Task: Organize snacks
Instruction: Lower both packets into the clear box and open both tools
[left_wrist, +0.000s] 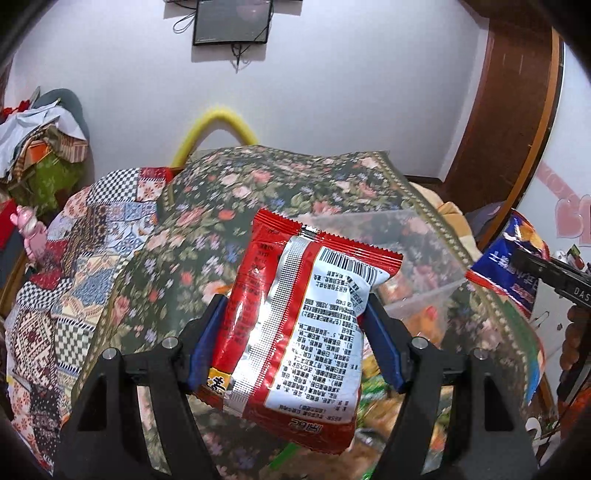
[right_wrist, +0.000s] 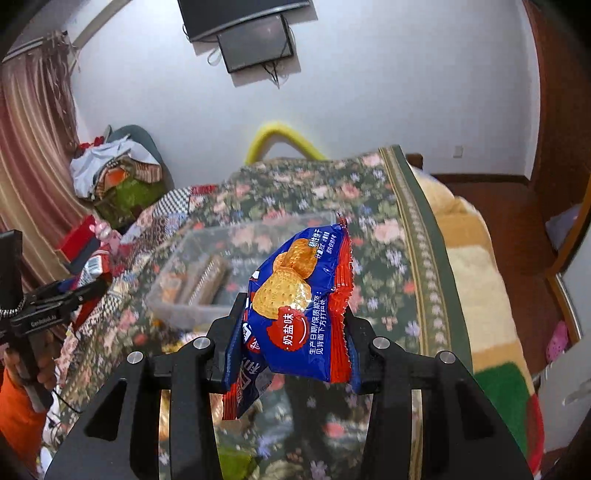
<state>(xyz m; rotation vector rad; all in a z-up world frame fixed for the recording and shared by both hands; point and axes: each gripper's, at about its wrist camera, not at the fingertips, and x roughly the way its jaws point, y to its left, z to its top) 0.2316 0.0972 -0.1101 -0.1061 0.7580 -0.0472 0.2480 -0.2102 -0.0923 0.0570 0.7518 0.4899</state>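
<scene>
My left gripper (left_wrist: 293, 314) is shut on a red and white snack packet (left_wrist: 306, 317), held up with its printed back and barcode facing the camera. My right gripper (right_wrist: 291, 310) is shut on a blue and red cracker packet (right_wrist: 299, 314), lifted above the bed. A clear plastic bin (right_wrist: 207, 273) sits on the flowered bedspread (right_wrist: 369, 206) behind it, with a few packets inside. In the left wrist view the same bin (left_wrist: 413, 258) shows to the right behind the red packet, and the blue cracker packet (left_wrist: 513, 266) with the right gripper (left_wrist: 546, 273) appears at the right edge.
Loose snack packets (left_wrist: 388, 406) lie on the bedspread below the grippers. A patchwork quilt (left_wrist: 85, 251) covers the bed's left part. A yellow tube (right_wrist: 284, 140) arches behind the bed. Piled clothes (right_wrist: 118, 173) sit at the left; a striped blanket (right_wrist: 480, 280) lies on the right.
</scene>
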